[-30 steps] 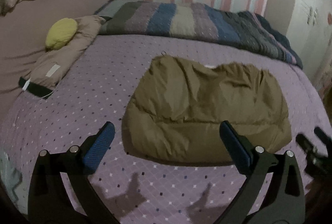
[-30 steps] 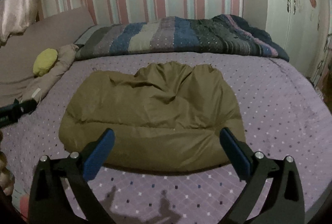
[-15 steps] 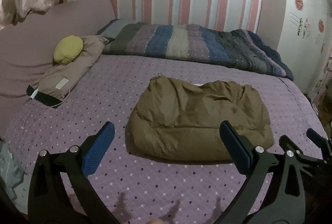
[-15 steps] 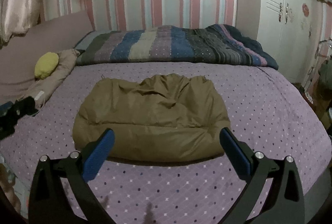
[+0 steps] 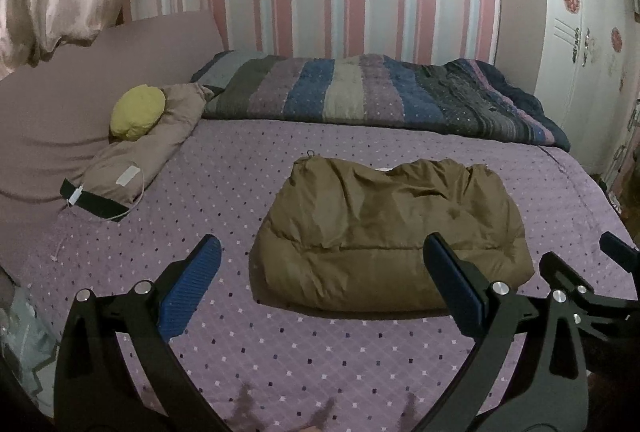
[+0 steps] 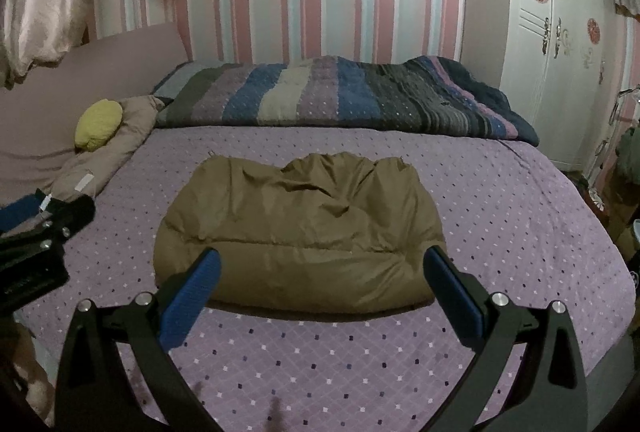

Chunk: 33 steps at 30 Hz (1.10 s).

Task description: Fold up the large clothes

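A puffy olive-brown jacket [image 5: 384, 232] lies folded in a compact bundle on the purple dotted bedspread [image 5: 280, 352]; it also shows in the right wrist view [image 6: 300, 232]. My left gripper [image 5: 320, 284] is open and empty, held back above the bed, left of the bundle's near edge. My right gripper [image 6: 320, 284] is open and empty, held back in front of the bundle's near edge. Each gripper shows at the edge of the other's view: the right one [image 5: 592, 284], the left one [image 6: 44, 228].
A striped quilt [image 5: 380, 96] lies along the far side by the striped wall. A beige pillow [image 5: 140, 156] with a yellow cushion [image 5: 136, 112] and a black strap [image 5: 96, 204] lies at the left. White wardrobe doors [image 6: 560, 52] stand at the right.
Both grippers have pulled back and up from the folded jacket, which now looks smaller and farther. The jacket has not moved. Both stay open.
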Available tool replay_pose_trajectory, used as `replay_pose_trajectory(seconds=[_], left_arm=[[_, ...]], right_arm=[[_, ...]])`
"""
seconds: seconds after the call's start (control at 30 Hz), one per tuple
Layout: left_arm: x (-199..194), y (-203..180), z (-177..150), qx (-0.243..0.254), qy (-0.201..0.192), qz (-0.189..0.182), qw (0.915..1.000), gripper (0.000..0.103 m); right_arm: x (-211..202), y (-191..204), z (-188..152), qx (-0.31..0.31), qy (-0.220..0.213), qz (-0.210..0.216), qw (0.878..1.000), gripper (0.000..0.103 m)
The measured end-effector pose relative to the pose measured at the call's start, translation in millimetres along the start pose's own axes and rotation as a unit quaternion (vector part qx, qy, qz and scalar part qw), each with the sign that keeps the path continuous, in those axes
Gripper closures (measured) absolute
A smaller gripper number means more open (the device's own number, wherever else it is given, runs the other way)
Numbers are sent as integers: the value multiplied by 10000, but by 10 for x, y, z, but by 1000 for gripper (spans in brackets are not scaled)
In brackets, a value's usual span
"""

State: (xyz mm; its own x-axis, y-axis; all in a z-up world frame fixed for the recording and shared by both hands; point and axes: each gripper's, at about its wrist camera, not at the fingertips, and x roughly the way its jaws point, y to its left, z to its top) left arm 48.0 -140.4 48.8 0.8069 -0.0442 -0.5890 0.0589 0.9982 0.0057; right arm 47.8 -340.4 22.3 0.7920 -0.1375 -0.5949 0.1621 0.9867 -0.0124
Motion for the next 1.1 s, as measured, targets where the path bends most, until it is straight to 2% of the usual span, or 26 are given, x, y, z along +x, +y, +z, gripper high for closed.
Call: replay_pose_trajectory(seconds=[0.5,1.1], left_arm=[[7,36,-2,-86,109,-77,9999,3],[5,-40,-28,67,72,-21,9999,3]], right_arm=[[-20,-29,38,34,21,-70,10000,2],[-4,-79,-10,100,28,-191,9998,2]])
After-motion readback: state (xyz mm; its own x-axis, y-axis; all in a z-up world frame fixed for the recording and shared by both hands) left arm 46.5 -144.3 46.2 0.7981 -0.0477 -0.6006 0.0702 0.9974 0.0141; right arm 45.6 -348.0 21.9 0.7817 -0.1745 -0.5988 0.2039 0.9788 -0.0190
